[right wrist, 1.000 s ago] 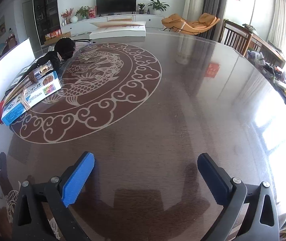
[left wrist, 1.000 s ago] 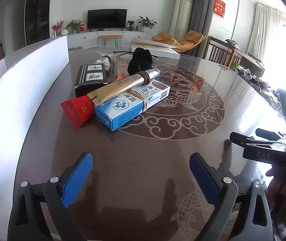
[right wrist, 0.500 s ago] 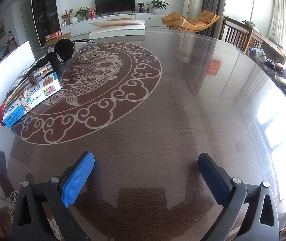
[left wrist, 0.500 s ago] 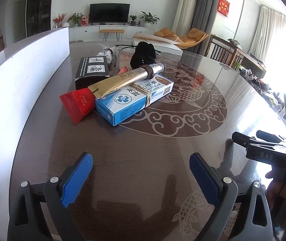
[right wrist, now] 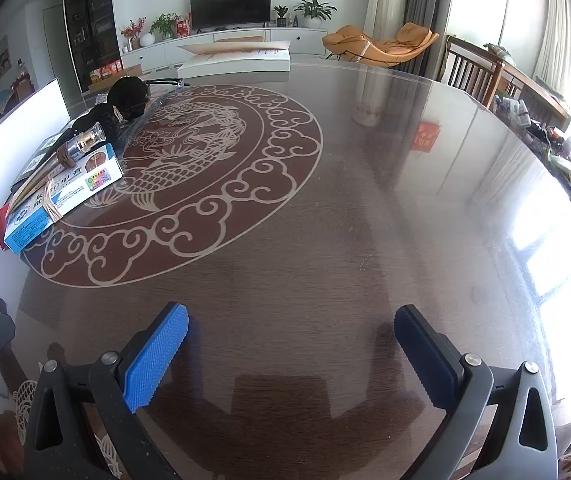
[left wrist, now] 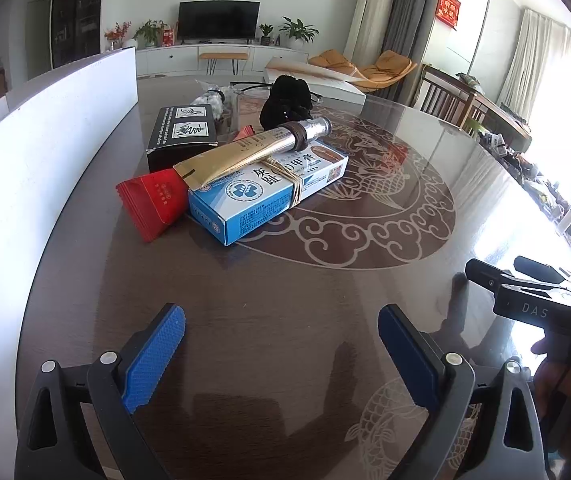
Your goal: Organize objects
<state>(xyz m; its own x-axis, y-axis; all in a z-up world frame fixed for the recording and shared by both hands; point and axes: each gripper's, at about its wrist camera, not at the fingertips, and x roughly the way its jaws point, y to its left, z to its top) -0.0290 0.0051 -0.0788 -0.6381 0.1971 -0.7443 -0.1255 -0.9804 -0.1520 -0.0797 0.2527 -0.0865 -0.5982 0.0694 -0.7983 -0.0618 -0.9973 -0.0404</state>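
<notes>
From the left wrist, the left gripper (left wrist: 281, 354) hangs over the bare table (left wrist: 285, 280) with its blue fingers (left wrist: 153, 356) wide apart and empty; ahead lies a blue box (left wrist: 265, 192) with a gold tube (left wrist: 245, 148) across its top, a red packet (left wrist: 153, 204) touching its near-left end, a black box (left wrist: 183, 136) behind it and a black pouch (left wrist: 287, 100) further back. From the right wrist, the right gripper (right wrist: 291, 360) also stands open and empty over the table (right wrist: 365, 220), the blue box (right wrist: 61, 196) and tube (right wrist: 81, 144) well off to its left.

Left claw (left wrist: 281, 356) and right claw (right wrist: 291, 356) gape, empty.
</notes>
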